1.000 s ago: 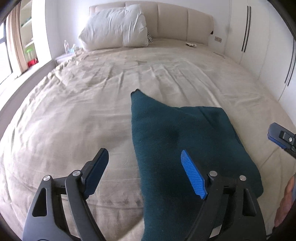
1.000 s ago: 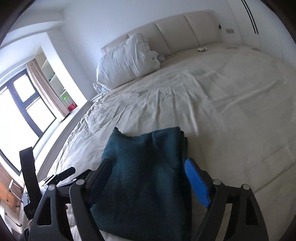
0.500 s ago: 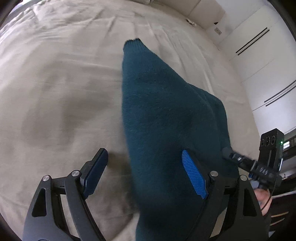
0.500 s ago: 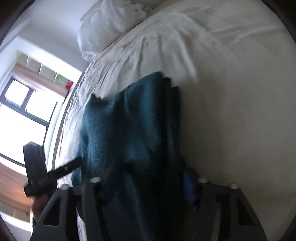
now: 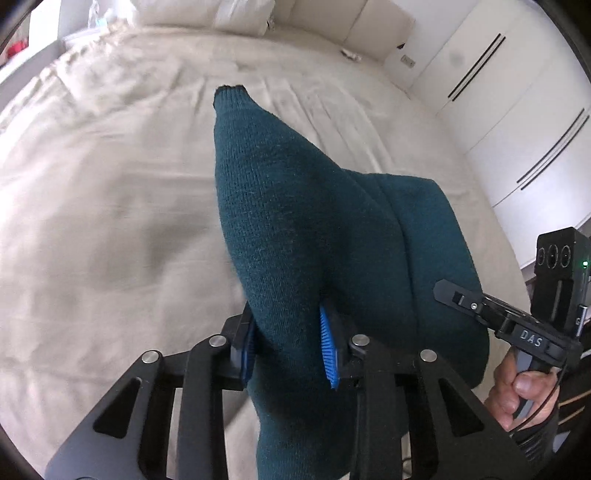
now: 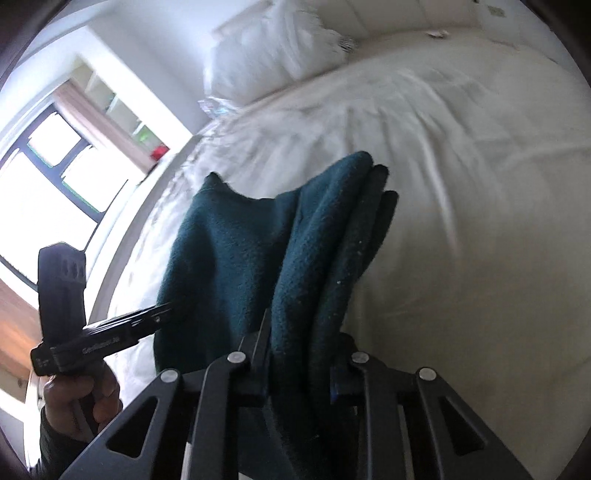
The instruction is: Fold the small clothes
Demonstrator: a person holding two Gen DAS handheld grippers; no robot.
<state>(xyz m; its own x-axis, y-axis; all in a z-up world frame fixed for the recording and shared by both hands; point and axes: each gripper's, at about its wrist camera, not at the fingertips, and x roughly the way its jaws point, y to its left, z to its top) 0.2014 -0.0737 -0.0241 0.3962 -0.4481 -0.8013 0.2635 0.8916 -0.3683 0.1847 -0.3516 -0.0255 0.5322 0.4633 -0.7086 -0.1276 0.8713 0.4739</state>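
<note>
A dark teal knitted garment (image 5: 314, 221) lies folded on the beige bed sheet (image 5: 110, 184), one narrow end pointing at the headboard. My left gripper (image 5: 288, 347) pinches its near left edge; the jaws are closing and the blue pads (image 5: 328, 350) press the knit. In the right wrist view the same garment (image 6: 240, 251) shows stacked layers along its right side. My right gripper (image 6: 299, 354) grips the near right edge, its jaws also closing with cloth bunched between them. A hand (image 5: 517, 391) holds the right tool; another hand (image 6: 81, 398) holds the left one.
White pillows (image 6: 266, 55) and a padded headboard (image 5: 351, 22) stand at the far end of the bed. White wardrobe doors (image 5: 517, 110) run along the right. A window (image 6: 44, 177) and shelves are on the left. Sheet (image 6: 461, 184) spreads wide around the garment.
Both grippers tipped downward and moved onto the garment's near edge. Their jaws went from wide apart to closed on the knit, which now bunches up between the pads.
</note>
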